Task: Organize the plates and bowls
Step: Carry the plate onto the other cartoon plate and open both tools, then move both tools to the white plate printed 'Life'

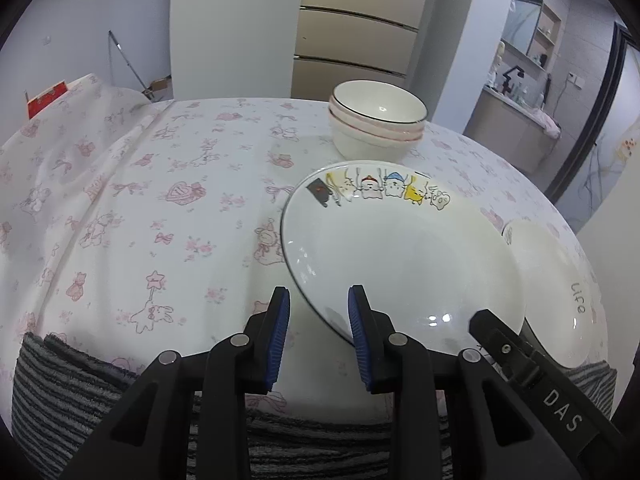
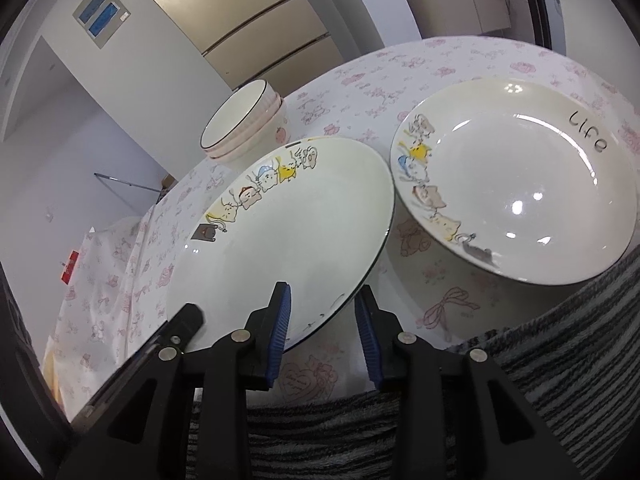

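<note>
A white cartoon-printed plate (image 1: 400, 240) lies on the table in front of me, also in the right wrist view (image 2: 288, 236). My left gripper (image 1: 319, 332) is open, its jaws standing either side of the plate's near-left rim. My right gripper (image 2: 322, 332) is open astride the plate's near-right rim. A second plate marked "Life" (image 2: 520, 184) lies to the right, seen at the edge of the left wrist view (image 1: 556, 280). Stacked white bowls (image 1: 376, 120) stand behind the plates, also in the right wrist view (image 2: 244, 124).
The table has a pink-patterned white cloth (image 1: 140, 200). A grey striped towel (image 2: 560, 340) lies along the near edge. A beige fridge (image 1: 356, 28) stands behind the table. The table's left side holds only cloth folds.
</note>
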### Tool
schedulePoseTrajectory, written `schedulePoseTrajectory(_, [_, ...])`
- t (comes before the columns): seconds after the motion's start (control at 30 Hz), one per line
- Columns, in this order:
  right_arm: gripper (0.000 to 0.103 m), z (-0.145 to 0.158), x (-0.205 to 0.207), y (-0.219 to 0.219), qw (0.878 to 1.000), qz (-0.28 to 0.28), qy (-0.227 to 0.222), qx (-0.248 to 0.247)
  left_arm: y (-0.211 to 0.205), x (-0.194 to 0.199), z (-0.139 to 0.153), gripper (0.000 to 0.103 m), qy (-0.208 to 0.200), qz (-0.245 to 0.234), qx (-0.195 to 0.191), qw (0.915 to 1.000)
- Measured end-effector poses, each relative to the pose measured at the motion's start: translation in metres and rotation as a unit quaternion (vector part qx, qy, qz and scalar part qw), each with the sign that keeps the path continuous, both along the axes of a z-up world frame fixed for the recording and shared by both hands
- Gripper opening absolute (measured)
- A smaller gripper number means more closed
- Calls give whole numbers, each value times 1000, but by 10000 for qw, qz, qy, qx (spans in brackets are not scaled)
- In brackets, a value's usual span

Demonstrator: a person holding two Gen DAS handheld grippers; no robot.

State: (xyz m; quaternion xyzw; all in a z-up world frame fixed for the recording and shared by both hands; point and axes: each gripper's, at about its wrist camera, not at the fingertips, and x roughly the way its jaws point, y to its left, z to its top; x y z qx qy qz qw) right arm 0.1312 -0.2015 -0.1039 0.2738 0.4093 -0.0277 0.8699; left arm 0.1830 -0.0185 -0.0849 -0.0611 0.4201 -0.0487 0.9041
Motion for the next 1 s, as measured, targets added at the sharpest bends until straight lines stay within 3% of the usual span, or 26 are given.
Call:
schedulePoseTrajectory(0.2, [29,-13,9,-9,9996,-12,94,273,2,4,-6,31,164,-38,-130,9998])
schedulePoseTrajectory(0.4, [29,-13,8,-7,9998,-33,108,189,1,2,-5,31,132,-19,-127,9998])
schedulePoseTrajectory(0.5, [37,-11,4,-9,9993,62,168,332,8,-11,5,31,-169,144,-207,9995])
schedulePoseTrajectory(0.57, [50,-3,-3,-10,9983,223,-62,543,12,-24,20,31,-571,218,-184,9980])
schedulePoseTrajectory(0.6, [62,3,-8,-10,9973,336,-272,588,13,-30,27,31,-747,230,-162,9968])
schedulePoseTrajectory(0.67, [68,18,-17,-13,9964,420,-552,484,14,-41,45,42,-1048,204,-238,9940])
schedulePoseTrajectory(0.73, [68,33,-28,-21,9954,325,-770,479,16,-53,63,76,-1355,135,-442,9897])
schedulePoseTrajectory(0.8, [68,46,-37,-35,9940,163,-936,544,16,-62,77,91,-1647,66,-549,9848])
schedulePoseTrajectory(0.87, [70,59,-47,-50,9926,-17,-1098,518,12,-72,92,91,-1859,-35,-644,9805])
schedulePoseTrajectory(0.9, [73,67,-53,-59,9919,-150,-1180,453,9,-74,98,94,-1838,-143,-752,9800])
schedulePoseTrajectory(0.93, [76,72,-59,-67,9911,-273,-1244,380,6,-74,103,103,-1766,-209,-870,9802])
schedulePoseTrajectory(1.0, [80,82,-71,-83,9895,-520,-1325,247,-1,-74,105,103,-1586,-326,-1204,9794])
